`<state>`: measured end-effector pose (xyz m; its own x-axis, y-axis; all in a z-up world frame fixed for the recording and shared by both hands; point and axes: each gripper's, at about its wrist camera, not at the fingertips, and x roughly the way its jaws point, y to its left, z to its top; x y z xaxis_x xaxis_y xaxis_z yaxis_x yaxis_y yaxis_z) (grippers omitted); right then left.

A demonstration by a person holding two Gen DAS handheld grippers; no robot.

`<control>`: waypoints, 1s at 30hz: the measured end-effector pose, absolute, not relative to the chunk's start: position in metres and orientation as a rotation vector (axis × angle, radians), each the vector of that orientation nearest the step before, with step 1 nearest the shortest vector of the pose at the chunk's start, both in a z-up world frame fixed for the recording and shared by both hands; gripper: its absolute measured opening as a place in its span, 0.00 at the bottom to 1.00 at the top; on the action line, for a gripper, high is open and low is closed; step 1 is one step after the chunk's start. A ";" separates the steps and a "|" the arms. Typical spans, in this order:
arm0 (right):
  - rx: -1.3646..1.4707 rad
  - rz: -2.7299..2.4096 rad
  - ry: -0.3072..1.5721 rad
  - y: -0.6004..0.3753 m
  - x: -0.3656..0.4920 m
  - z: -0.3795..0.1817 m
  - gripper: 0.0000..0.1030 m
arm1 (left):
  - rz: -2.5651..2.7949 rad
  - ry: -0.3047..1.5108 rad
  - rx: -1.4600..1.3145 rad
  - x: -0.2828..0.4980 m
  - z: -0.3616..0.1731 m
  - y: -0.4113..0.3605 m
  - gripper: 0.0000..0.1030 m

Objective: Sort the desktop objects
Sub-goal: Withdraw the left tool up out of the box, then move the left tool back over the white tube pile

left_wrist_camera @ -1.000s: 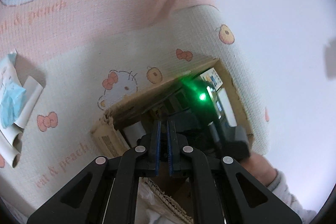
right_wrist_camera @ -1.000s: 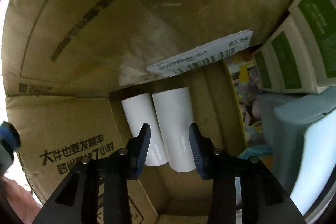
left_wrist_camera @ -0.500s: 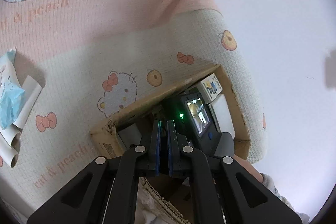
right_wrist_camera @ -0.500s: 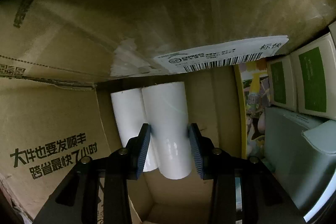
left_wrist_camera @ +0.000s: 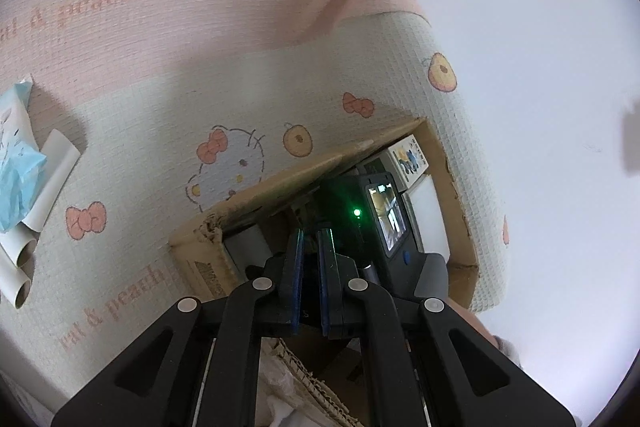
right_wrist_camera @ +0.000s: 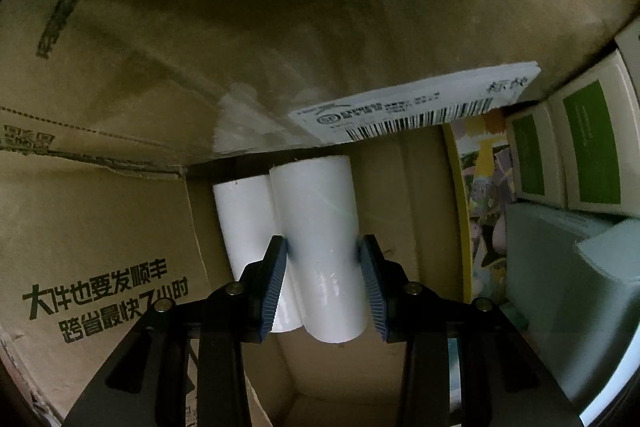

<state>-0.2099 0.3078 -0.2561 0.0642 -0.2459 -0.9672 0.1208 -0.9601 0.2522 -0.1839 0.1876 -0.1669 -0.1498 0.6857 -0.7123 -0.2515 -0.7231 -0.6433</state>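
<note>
Right gripper (right_wrist_camera: 323, 277): jaws partly apart, clamped on a white tube (right_wrist_camera: 320, 247) inside the cardboard box (right_wrist_camera: 100, 227); left gripper (left_wrist_camera: 311, 255): jaws clenched, empty.

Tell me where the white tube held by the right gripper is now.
In the right wrist view, the white tube sits inside the cardboard box, between the right gripper jaws, resting against a second white tube on its left, below the shipping label.

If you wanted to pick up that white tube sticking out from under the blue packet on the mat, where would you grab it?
Grip the white tube across its round body near the bare upper end, coming from above. The blue packet covers part of it, and other tubes lie close below, so that end looks the freest.
</note>
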 end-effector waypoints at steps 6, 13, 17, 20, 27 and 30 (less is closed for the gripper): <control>2.101 -1.997 -0.310 0.314 -0.214 -0.249 0.34 | 1.939 -0.500 -1.492 -0.180 -0.163 0.181 0.07; 2.037 -2.057 -0.448 0.317 -0.203 -0.197 0.43 | 1.973 -0.445 -1.472 -0.170 -0.147 0.180 0.22; 1.934 -2.122 -0.439 0.306 -0.188 -0.154 0.48 | 1.980 -0.408 -1.455 -0.157 -0.140 0.180 0.27; 1.869 -2.211 -0.358 0.305 -0.173 -0.124 0.54 | 1.996 -0.362 -1.460 -0.145 -0.134 0.177 0.42; 1.626 -2.459 0.035 0.325 -0.100 -0.080 0.57 | 2.121 -0.066 -1.302 -0.097 -0.106 0.170 0.57; 1.482 -2.495 0.094 0.324 -0.087 -0.072 0.57 | 2.174 0.026 -1.199 -0.082 -0.102 0.165 0.57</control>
